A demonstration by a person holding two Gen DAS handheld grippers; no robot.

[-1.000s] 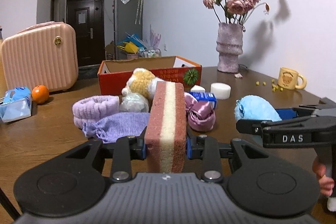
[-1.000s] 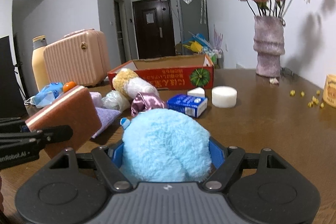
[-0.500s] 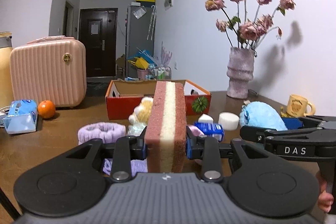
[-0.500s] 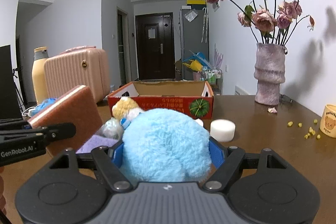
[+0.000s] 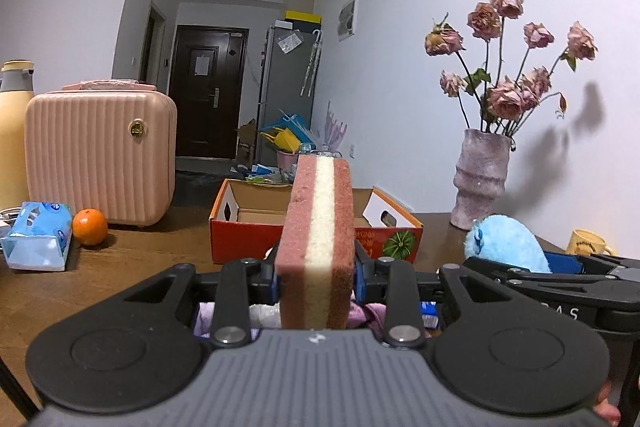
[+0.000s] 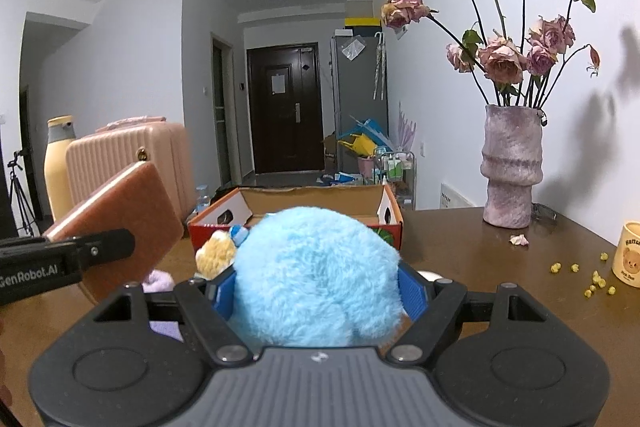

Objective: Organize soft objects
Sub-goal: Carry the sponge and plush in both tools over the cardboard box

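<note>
A lived-in home; ahead of the gripper a wooden dining table point(image 6: 460, 247) bears a vase of dried roses point(image 6: 512, 167); farther ahead a hallway ends at a dark entrance door point(image 6: 285, 115); beside it a fridge point(image 6: 358, 95); leftward a pink suitcase point(image 5: 100, 155).

A pink-and-cream sponge point(image 5: 316, 243) stands upright on edge and a fluffy blue plush point(image 6: 316, 279) sits raised, both before the open red box point(image 6: 296, 211).

Dim, cool indoor light, sharp focus, fisheye-bent edges, flowers point(image 5: 516, 67) shadowing the wall.
</note>
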